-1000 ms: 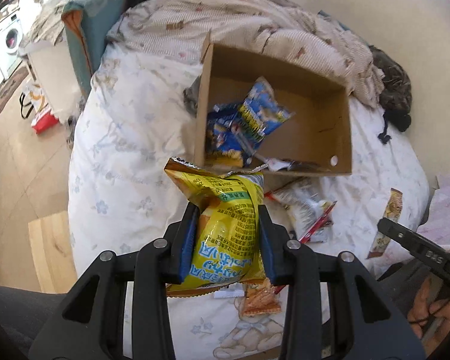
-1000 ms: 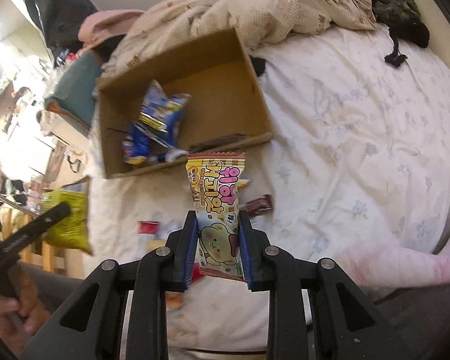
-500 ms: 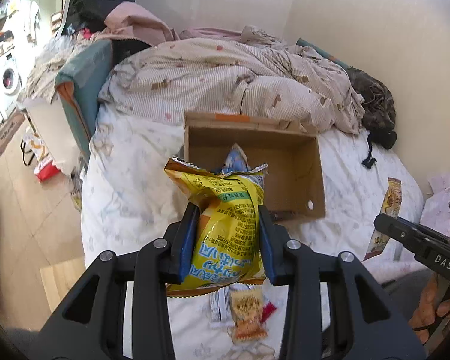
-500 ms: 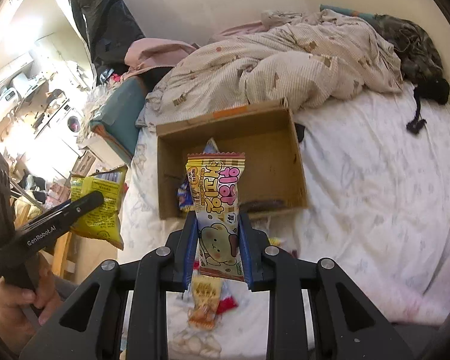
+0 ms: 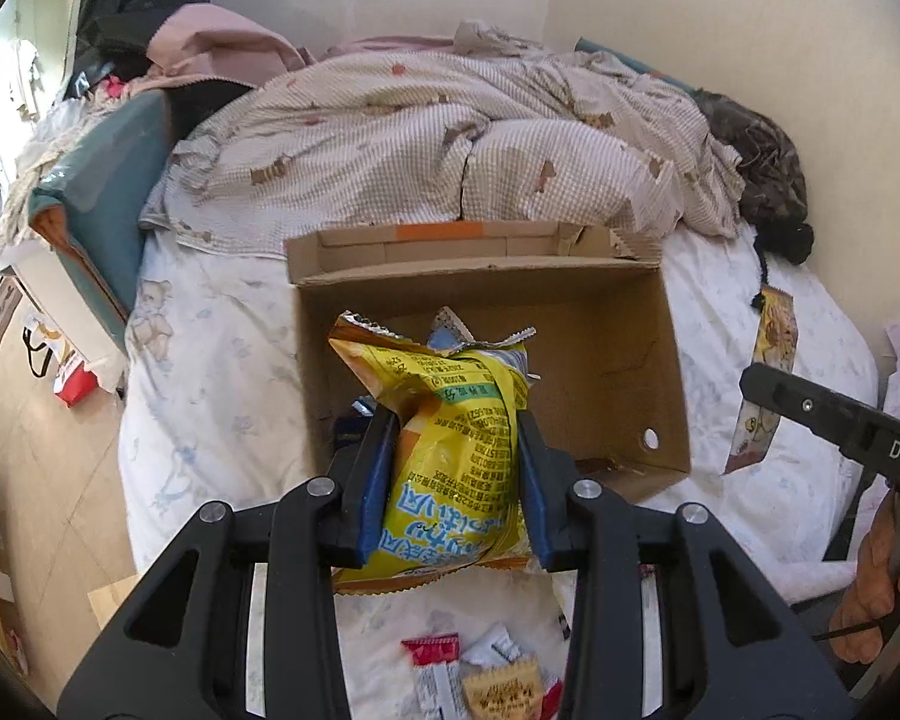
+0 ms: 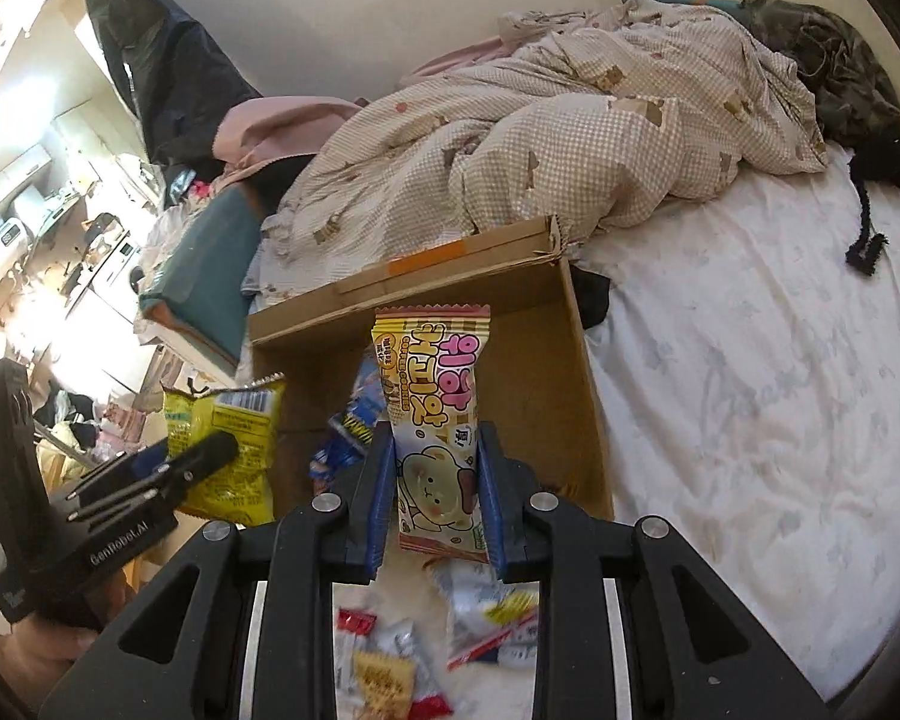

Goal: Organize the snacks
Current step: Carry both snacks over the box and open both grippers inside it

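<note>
On the white floral-sheeted bed [image 5: 210, 420], the open brown cardboard box [image 5: 630, 360] lies at twelve o'clock. My left gripper [image 5: 453, 468] clamps a yellow crinkled snack bag [image 5: 450, 456]; my right gripper [image 6: 435, 480] pinches a pink-lettered bear-print candy packet [image 6: 432, 396].

We see the right tool [image 6: 432, 480] clamping a pink snack pack [image 6: 435, 414] upright before the cardboard box [image 6: 576, 372]; left tool [image 6: 168, 468] holds a yellow bag [image 6: 228, 444]; loose wrappers [image 6: 390, 654] on bed [image 6: 750, 390].

Yellow chip bag [image 5: 450, 456], pink candy pack [image 6: 435, 420] upright; box [image 5: 624, 348] open.
</note>
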{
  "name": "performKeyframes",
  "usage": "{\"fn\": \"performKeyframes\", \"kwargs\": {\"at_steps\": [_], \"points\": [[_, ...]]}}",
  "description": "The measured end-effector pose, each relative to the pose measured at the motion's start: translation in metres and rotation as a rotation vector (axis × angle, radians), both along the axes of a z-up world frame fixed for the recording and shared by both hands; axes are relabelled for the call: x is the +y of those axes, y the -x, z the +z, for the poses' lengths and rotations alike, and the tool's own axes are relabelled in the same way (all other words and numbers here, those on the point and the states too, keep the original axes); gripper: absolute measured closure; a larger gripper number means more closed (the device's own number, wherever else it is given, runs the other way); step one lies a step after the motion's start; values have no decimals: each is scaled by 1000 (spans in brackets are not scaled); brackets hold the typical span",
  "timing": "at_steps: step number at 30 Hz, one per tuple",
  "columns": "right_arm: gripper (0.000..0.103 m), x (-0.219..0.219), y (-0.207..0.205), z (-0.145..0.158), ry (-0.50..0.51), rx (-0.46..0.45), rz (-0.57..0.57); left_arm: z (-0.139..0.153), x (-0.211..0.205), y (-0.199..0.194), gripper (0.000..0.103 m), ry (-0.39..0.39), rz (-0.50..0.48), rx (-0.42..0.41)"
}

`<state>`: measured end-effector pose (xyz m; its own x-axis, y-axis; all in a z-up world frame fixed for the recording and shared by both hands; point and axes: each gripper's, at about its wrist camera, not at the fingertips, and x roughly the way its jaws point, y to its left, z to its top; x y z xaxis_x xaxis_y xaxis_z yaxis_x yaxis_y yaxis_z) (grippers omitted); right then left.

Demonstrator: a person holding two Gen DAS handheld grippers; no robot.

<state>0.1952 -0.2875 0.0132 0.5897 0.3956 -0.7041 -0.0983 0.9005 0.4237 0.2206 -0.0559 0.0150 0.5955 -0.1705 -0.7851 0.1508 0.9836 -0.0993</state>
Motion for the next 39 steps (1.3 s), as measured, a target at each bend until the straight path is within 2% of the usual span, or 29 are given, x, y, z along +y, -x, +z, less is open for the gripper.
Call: {"fn": "performKeyframes", "kwargs": {"at_steps": [3,7,11,14,26,39], "points": [[76,-2,-16,-14,1,14,-1,-14,-5,-11,70,-17,3,6],[76,-3,-29,-40,-34,52,-14,-32,-6,-16,69,-60,9,-31],[76,0,-32,-60,-31,82,-17,-42,1,-21,69,-46,24,-44],[76,6,-39,-64,-10,81,0,-49,5,-25,69,-69,36,-34],[76,10,-46,-81,21,123,19,-58,15,-41,69,8,71,39],[73,9,-48,-86,-7,150,22,-62,6,-39,66,-22,41,31]]}}
